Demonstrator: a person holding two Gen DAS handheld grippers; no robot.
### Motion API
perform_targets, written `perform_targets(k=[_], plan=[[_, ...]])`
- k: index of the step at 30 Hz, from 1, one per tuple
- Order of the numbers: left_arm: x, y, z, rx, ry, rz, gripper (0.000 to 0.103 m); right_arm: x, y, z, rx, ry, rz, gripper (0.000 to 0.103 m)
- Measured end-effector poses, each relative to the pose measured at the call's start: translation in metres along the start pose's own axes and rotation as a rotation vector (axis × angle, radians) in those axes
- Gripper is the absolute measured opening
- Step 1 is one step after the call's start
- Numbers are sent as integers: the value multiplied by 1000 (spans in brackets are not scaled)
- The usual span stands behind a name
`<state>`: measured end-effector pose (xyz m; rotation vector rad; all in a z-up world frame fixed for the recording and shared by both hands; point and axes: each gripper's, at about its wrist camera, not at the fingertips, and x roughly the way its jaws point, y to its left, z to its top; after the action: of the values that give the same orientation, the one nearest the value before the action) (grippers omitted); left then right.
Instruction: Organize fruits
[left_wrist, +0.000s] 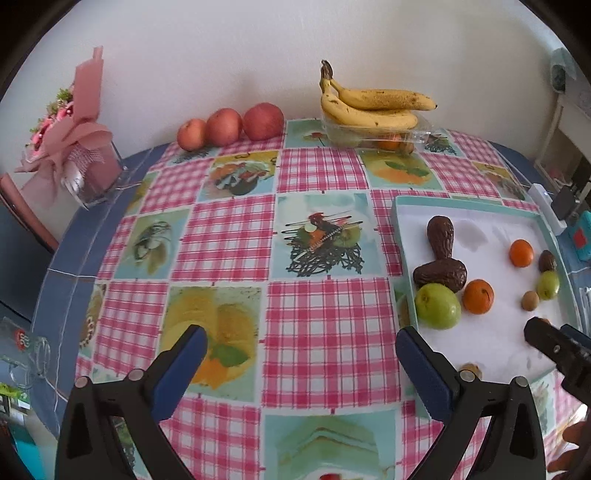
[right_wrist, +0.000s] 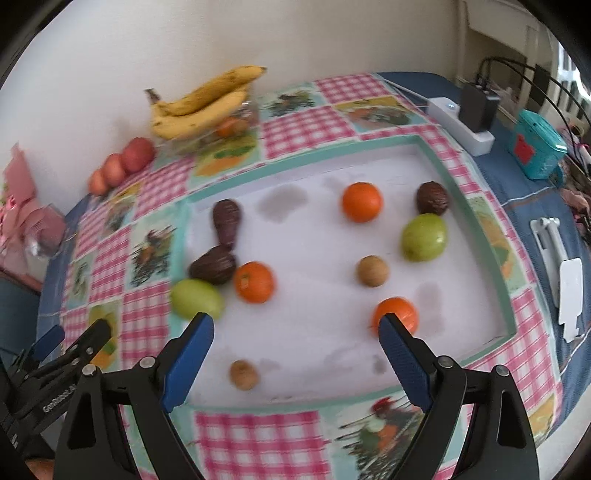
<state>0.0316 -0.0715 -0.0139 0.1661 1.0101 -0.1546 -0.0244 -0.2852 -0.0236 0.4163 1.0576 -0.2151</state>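
A: Right wrist view: right claw (right_wrist: 295, 332) gapes wide, nothing in it, over the white tray (right_wrist: 428, 147); oranges (right_wrist: 361, 202), green fruit (right_wrist: 424, 236), dark avocados (right_wrist: 213, 264) lie scattered there.

B: Left claw (left_wrist: 301, 347)?

A: Also spread, empty, over bare bench (left_wrist: 317, 314) beside the tray. Pick one fruit, centre it between your pads, descend straight, don't nudge neighbours.
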Motion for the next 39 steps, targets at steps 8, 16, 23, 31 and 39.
perform_targets(k=[8, 16, 23, 31, 39], plan=[[-34, 12, -19, 17, -41, 15, 103, -21, 21, -28, -89, -2, -29, 91], [-61, 12, -33, 61, -96, 191, 103, -41, 24, -46, -125, -18, -59, 91], [-79, 20, -40, 35, -113, 167, 103, -62, 23, -54, -109, -67, -69, 91], [-77, 36, -44, -37, -73, 158, 103, -72, 29, -58, -130, -102, -98, 91], [-66, 47, -46, -81, -21, 141, 103, -67, 30, -57, -131, -94, -105, 91]])
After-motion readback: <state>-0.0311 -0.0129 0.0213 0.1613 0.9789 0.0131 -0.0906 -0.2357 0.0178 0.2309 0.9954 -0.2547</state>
